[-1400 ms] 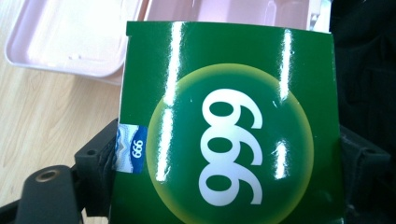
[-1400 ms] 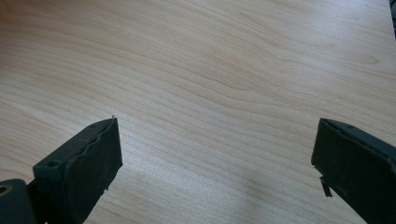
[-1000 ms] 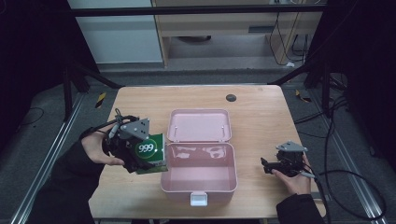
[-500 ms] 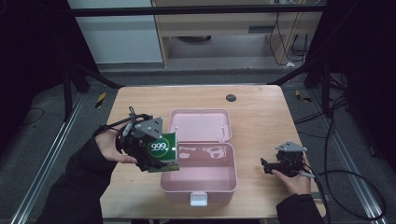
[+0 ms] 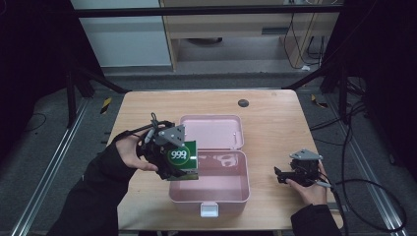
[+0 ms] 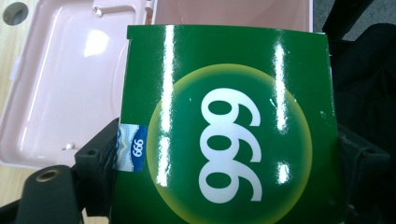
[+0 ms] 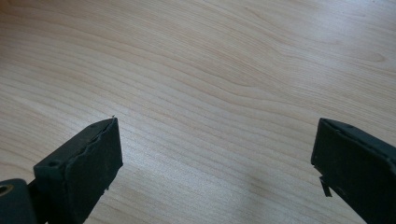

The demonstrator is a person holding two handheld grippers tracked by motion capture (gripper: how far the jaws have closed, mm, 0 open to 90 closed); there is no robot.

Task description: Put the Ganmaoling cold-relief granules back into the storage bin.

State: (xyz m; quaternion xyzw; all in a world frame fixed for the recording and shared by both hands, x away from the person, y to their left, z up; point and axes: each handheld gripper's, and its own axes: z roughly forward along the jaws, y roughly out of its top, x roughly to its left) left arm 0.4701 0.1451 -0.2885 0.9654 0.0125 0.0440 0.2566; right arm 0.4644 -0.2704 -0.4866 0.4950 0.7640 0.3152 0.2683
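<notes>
Now: green "999" carton (image 5: pixel 183 156) over pink storage box (image 5: pixel 210 183).
Left gripper (image 5: pixel 169 160) fingers clamped on carton, likely for loading; right gripper (image 5: pixel 282 175) fingers apart, resting on worktop (image 5: pixel 275 123).

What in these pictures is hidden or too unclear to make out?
- Floor of the pink box near its left wall: high view, behind the green 999 carton.
- Small print on the carton's blue label: left gripper view, too small.
- Left gripper jaws: mostly behind the carton.
</notes>
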